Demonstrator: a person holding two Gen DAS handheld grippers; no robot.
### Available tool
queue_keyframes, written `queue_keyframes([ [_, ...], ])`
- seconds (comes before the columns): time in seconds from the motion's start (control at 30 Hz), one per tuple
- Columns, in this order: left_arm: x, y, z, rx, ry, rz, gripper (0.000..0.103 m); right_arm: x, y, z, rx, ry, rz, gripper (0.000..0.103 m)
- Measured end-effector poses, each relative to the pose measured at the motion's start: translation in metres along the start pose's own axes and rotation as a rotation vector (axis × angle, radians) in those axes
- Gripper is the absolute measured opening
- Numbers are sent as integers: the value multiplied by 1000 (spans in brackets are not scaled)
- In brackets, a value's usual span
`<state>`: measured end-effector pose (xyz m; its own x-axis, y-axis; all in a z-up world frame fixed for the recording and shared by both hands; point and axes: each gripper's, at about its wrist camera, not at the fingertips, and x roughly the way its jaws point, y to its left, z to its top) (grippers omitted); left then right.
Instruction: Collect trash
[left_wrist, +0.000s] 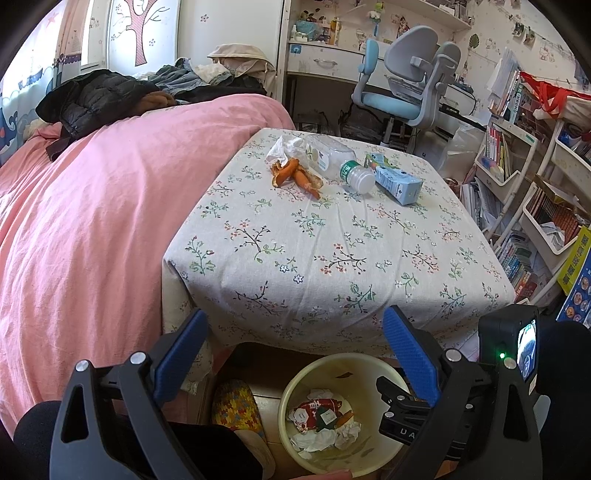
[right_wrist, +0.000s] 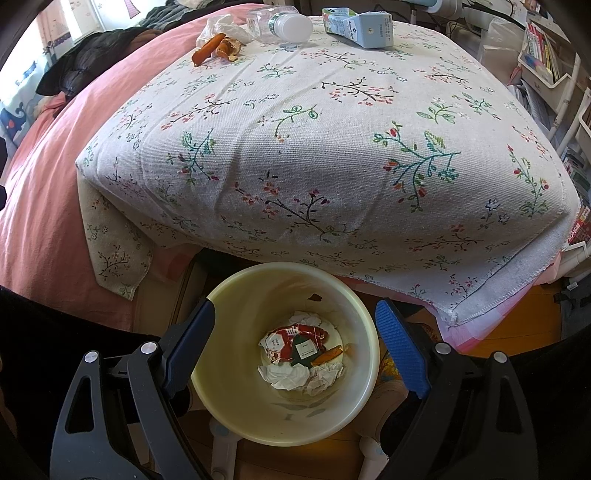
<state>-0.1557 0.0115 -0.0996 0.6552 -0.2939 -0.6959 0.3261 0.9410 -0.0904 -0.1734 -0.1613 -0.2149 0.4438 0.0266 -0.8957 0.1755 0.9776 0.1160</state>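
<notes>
Both the left tool (left_wrist: 291, 354) and right tool (right_wrist: 295, 343) gape wide and empty above the bin (right_wrist: 236, 291), whose far rim the bench's floral cloth (right_wrist: 295, 147) overhangs, beside the pink bed (left_wrist: 92, 221).

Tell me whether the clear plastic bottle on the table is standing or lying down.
Lying down: the clear plastic bottle rests on its side on the floral tablecloth, white cap toward the camera.

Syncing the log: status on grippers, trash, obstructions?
Left gripper and right gripper open, empty, over bin. Bottle, carton, peels, tissue on table's far side. Path clear.
</notes>
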Motion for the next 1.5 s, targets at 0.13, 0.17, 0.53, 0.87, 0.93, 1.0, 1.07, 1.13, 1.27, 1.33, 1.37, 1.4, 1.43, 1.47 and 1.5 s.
queue_keyframes([
  [0.13, 0, 0, 0, 0, -1, 1, 92, 0, 1, -1, -1, -2, 0, 85],
  [0.17, 0, 0, 0, 0, -1, 1, 92, 0, 1, -1, -1, -1, 0, 85],
  [0.53, 0, 1, 0, -20, -7, 7, 92, -4, 2, 0, -12, -14, 1, 85],
  [0.87, 0, 1, 1, -19, 1, 6, 92, -4, 2, 1, -15, -14, 3, 85],
  [0.93, 0, 1, 1, -19, 1, 7, 92, -5, 3, 1, -17, -14, 3, 85],
  [1.0, 1, 2, 1, -19, 2, 6, 92, -5, 3, 1, -17, -15, 2, 85],
  [1.07, 1, 2, 1, -19, 1, 7, 92, -6, 3, 1, -15, -18, 3, 85],
  [1.13, 0, 3, 1, -23, -1, 8, 92, -8, 2, 1, -12, -26, 3, 85],
  [1.27, -6, 9, 5, -50, -38, 27, 92, -24, 3, 8, -19, -83, 1, 85],
  [1.33, -10, 17, 8, -81, -71, 52, 92, -34, 6, 13, -36, -123, -5, 85],
  [1.37, -10, 20, 9, -94, -76, 58, 92, -42, 7, 18, -45, -149, -3, 85],
  [1.4, -10, 24, 11, -112, -79, 69, 92, -48, 9, 22, -53, -172, -2, 85],
  [1.43, -10, 30, 14, -142, -85, 88, 92, -53, 10, 26, -61, -191, -1, 85],
  [1.47, -10, 36, 17, -168, -93, 106, 92, -59, 11, 33, -73, -213, 1, 85],
  [1.5, -10, 42, 20, -190, -100, 120, 92, -64, 11, 40, -80, -232, 3, 85],
])
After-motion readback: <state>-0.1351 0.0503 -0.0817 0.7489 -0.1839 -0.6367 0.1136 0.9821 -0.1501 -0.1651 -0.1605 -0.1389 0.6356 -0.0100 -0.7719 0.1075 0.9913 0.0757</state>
